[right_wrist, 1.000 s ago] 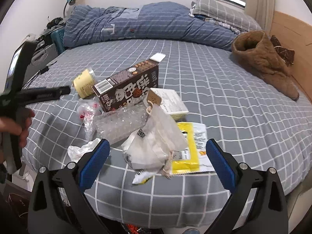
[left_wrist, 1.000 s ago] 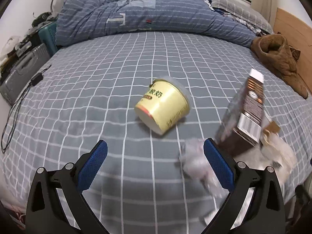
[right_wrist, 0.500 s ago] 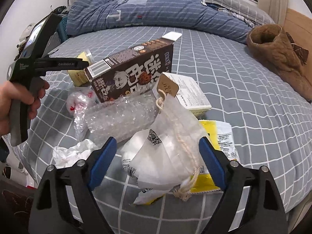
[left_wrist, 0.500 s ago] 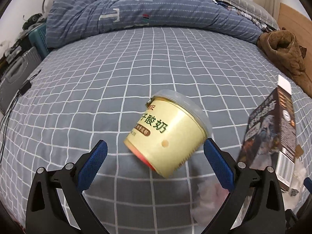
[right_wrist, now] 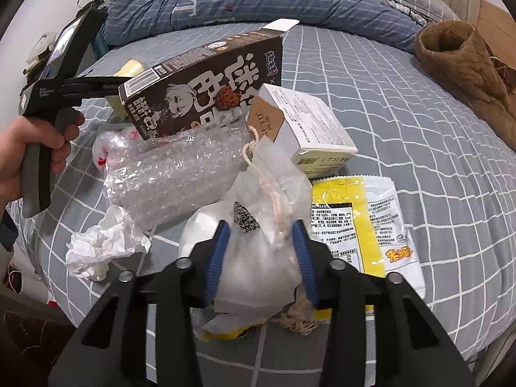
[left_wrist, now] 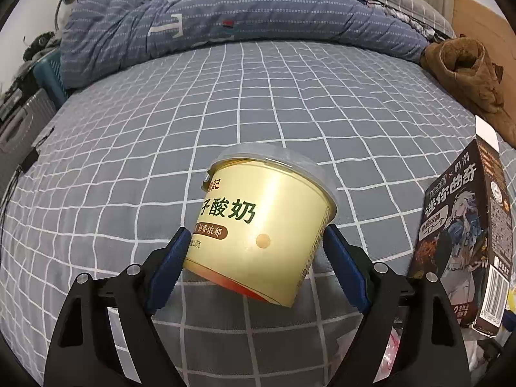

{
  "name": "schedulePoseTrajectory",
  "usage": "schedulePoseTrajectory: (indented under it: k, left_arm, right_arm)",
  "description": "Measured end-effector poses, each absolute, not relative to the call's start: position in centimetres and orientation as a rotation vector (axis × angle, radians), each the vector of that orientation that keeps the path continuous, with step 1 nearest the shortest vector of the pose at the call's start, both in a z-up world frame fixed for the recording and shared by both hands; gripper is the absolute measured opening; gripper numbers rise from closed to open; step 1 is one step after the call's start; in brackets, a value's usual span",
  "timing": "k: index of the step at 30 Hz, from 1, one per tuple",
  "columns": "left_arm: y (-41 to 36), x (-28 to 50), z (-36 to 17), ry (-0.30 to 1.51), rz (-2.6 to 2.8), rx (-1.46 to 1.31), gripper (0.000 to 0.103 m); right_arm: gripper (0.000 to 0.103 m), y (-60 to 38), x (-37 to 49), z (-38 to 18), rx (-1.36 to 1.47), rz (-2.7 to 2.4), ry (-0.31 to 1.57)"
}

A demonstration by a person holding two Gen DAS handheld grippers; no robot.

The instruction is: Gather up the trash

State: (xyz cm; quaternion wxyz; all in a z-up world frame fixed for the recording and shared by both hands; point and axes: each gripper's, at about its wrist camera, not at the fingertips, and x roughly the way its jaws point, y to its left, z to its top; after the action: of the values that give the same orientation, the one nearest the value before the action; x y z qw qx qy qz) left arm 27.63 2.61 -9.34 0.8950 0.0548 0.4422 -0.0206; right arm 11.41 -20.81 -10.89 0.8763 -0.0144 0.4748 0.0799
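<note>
With your left gripper point(left_wrist: 254, 251) jaws closing around the yogurt cup point(left_wrist: 261, 225) lying on the bed point(left_wrist: 225, 103), and your right gripper point(right_wrist: 261, 251) jaws pinching the drawstring pouch point(right_wrist: 258, 258), squeeze both firmly before lifting

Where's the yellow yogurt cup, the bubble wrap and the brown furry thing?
Yellow yogurt cup point(left_wrist: 258, 225), left wrist view, printed side wall.
Clear bubble wrap roll point(right_wrist: 180, 174), right wrist view, middle.
Brown furry garment point(right_wrist: 464, 64), right wrist view, folded body.
</note>
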Motion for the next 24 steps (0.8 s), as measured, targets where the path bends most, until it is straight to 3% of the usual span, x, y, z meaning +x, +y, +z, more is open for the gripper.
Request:
schedulePoseTrajectory:
  k: [5, 15, 22, 24]
  left_arm:
    - [2.3, 27.5, -9.4, 0.907, -0.031, 0.119, 0.081]
    - [2.3, 26.8, -8.9, 0.900, -0.014, 0.123, 0.076]
    - [2.2, 27.8, -9.7, 0.894, 0.000, 0.138, 0.085]
    - [2.3, 28.1, -9.9, 0.897, -0.012, 0.128, 0.083]
  right_arm:
    - [0.029, -20.8, 11.3, -11.0, -0.023, 0.154, 0.993]
    - [0.027, -21.1, 10.7, -10.1, -0.008, 0.145, 0.978]
    - [0.027, -21.1, 10.8, -10.3, -0.011, 0.149, 0.983]
    - [0.027, -21.1, 10.8, -10.4, -0.012, 0.153, 0.983]
